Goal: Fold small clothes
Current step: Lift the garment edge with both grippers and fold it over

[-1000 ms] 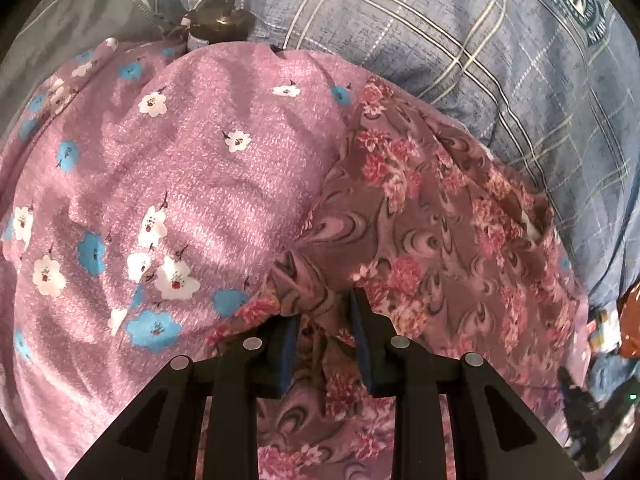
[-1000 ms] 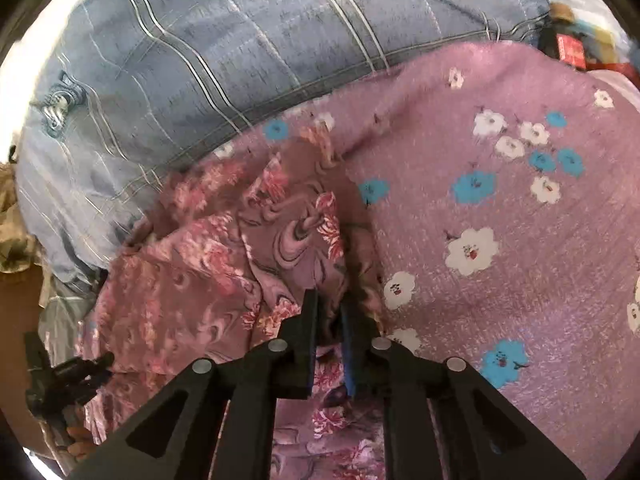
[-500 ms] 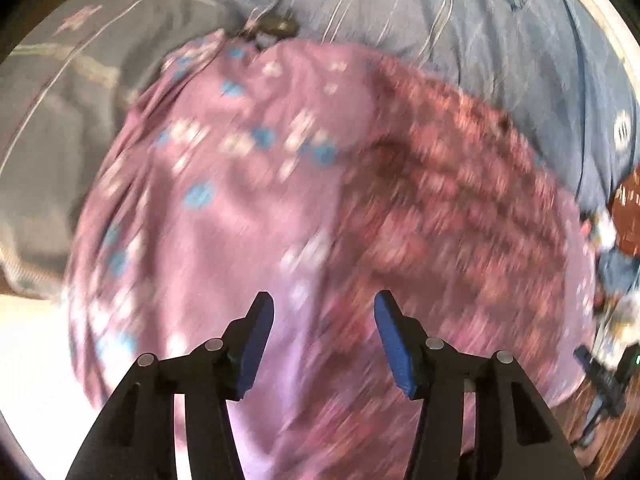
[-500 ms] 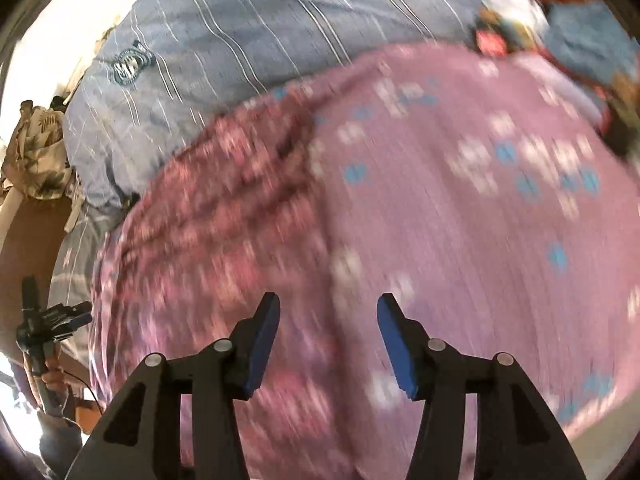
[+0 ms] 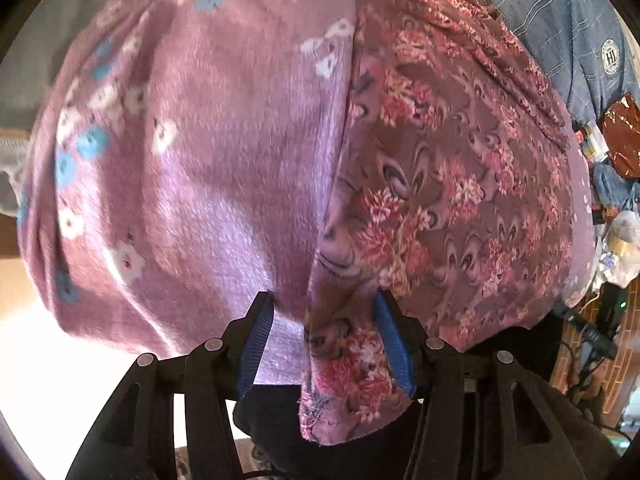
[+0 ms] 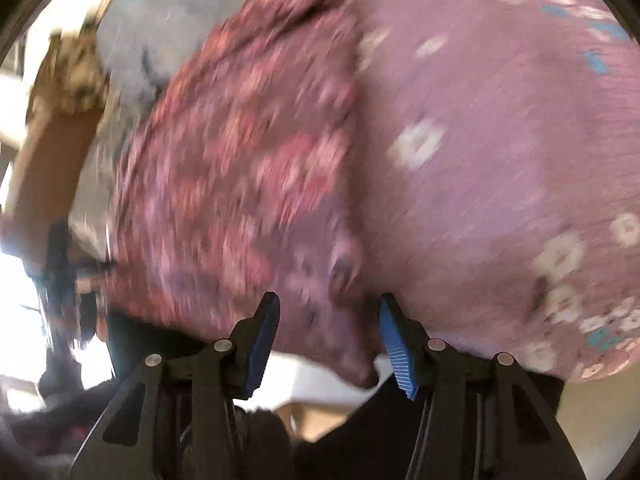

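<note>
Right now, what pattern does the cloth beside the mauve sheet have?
Pink flower clusters and dark swirls on brown floral cloth; sharpest in the left wrist view.

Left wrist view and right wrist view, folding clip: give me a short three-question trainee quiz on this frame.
1. True or false: the left gripper is clamped shut on the cloth.
2. In the left wrist view, which fabric lies on the right side? A) the swirl-and-rose print cloth B) the purple cloth with white and blue flowers C) the blue checked sheet
3. What colour are the pads on the fingers of the right gripper?

Key: 1 false, the fingers stand apart with the cloth's edge loose between them; 2 A; 3 blue.
</note>
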